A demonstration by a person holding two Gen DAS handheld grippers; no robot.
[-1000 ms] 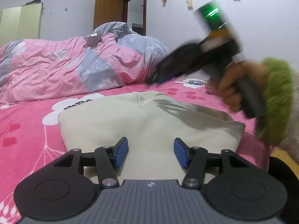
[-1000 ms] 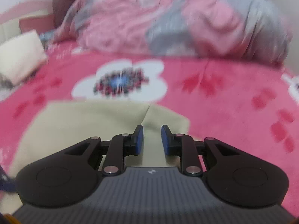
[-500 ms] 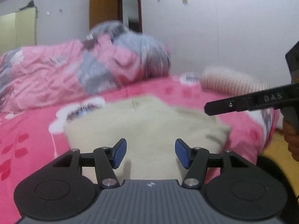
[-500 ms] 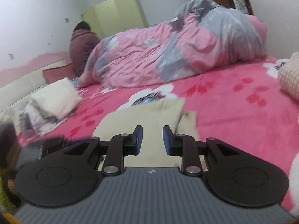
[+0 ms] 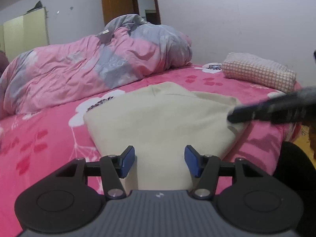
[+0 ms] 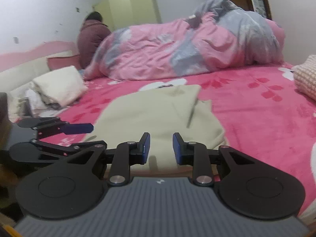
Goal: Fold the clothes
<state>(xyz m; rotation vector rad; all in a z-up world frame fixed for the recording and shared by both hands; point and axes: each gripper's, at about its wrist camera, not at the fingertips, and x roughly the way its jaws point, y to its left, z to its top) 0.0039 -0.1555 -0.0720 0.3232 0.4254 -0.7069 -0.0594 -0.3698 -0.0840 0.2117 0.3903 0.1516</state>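
Cream garment lies folded and flat on the pink flowered bed, and everything else is placed from it. Its near edge runs under both cameras; a fold line crosses its far part in the right wrist view.

Left gripper hangs just over the garment's near edge, jaws released with a wide gap and nothing between the blue pads. In the right wrist view the same tool shows from the side at the garment's left edge, its two fingers spread apart.

Right gripper hovers over the garment's near edge too, jaws parted by a narrower gap, empty. From the left wrist camera it reaches in, blurred, at the garment's right corner; whether it touches the cloth cannot be told.

Beyond the garment a rumpled pink and grey quilt is heaped across the bed. To the garment's right, well apart, lies a checked pillow. To its left, near the bed's edge, sits a pile of white cloths. Behind that pile a person in a dark red jacket sits facing away, in front of a pale green wardrobe.
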